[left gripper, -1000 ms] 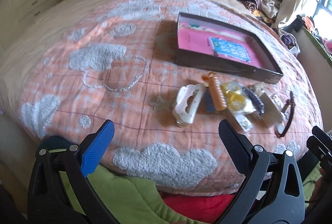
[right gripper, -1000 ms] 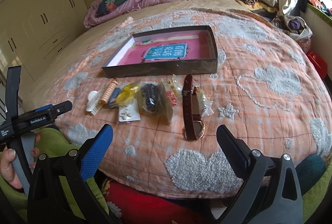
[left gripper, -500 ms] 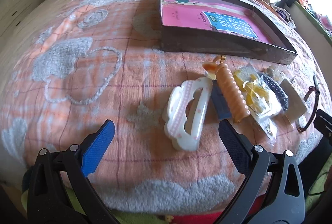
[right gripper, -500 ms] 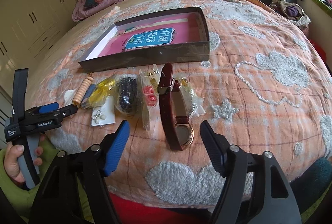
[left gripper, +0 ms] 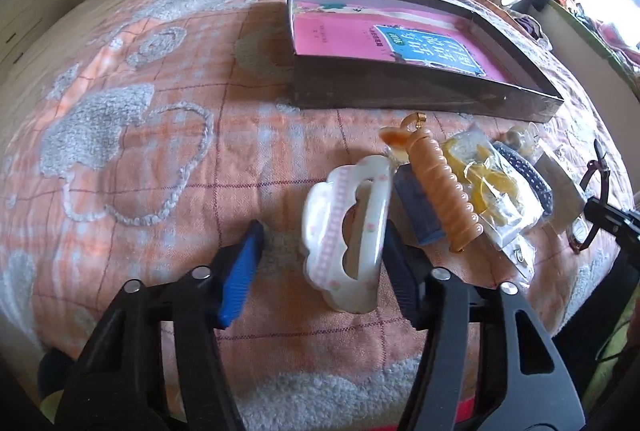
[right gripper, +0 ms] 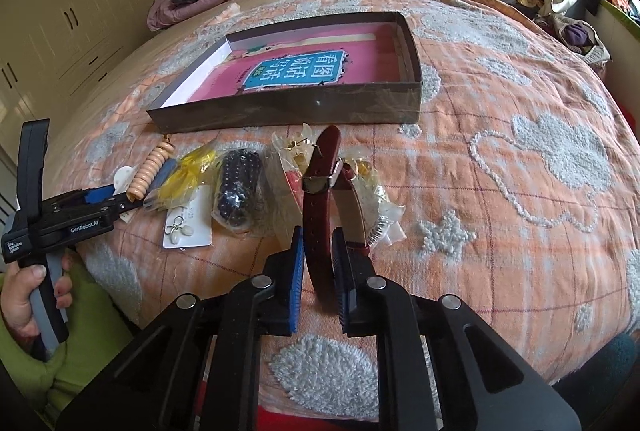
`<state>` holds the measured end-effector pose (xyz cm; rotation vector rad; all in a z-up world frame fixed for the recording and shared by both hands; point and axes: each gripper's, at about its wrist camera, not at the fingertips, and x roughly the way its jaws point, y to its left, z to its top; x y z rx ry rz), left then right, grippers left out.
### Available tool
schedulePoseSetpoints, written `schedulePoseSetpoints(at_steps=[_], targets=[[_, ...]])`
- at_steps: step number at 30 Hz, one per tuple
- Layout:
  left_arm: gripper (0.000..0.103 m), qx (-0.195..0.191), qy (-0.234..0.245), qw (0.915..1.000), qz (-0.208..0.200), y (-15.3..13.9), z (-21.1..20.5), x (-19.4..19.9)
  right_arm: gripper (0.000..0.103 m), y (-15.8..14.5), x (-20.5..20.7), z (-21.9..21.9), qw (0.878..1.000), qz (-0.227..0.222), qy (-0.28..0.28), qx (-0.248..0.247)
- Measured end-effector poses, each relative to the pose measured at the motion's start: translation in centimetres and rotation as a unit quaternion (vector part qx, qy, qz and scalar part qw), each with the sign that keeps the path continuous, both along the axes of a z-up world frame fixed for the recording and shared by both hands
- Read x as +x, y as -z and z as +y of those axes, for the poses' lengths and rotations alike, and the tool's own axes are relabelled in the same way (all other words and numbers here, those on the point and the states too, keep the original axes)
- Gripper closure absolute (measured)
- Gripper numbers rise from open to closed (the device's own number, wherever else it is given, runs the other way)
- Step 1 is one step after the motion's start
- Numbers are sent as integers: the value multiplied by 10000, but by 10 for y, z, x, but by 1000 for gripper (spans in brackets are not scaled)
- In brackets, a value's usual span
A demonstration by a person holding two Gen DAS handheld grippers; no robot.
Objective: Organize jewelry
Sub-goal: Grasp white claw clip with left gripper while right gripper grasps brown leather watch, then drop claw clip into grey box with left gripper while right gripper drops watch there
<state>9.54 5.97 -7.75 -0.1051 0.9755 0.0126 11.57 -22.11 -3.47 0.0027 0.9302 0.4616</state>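
Both grippers have closed in since half a second back. Right gripper [right gripper: 317,267] now has its jaws clenched on the strap [right gripper: 318,215], lower centre of the right view; before, they stood wide around it. Strap runs up from the jaws toward the box [right gripper: 288,107], its metal loop mid-frame. Left gripper [left gripper: 320,263] has narrowed its jaws around the clip [left gripper: 347,231], centre of the left view; right finger [left gripper: 400,271] looks against the clip's edge, blue finger [left gripper: 242,271] stays apart from it, so jaws not yet shut. Clip lies flat on the bed [left gripper: 160,171]. Right of it, touching in a row: orange spiral clip [left gripper: 442,191], yellow bag [left gripper: 492,183], dark beads [right gripper: 240,187]. Earring card [right gripper: 187,227] sits lower left in the right view. Box sits upper centre, pink book [right gripper: 296,71] inside.
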Motion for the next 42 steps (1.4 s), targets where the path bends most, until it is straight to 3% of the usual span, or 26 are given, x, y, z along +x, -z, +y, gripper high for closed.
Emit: schedulePoseSetpoints(at_steps=[1,10,24,32,42], targets=[[73,-78,76,9999,-15,-1,-1,0,92,-2,0,-1,10000,-22,-3,26],[74,-129,161,9995,-245,-28,1,7,92,-26,5,-10,9994,-209,-4,287],[74,0,84,9981,-606,-70,9,63,92,-66,44,-21,9953,-700,230,630],[74,-61,65,9983,-567,-68,1,102,92,-79,82,-14,9924,-945,351,702],[74,-42,90,9993,-366,-47,-11,138,92,-68,123,-3,9936,-937,409,473]])
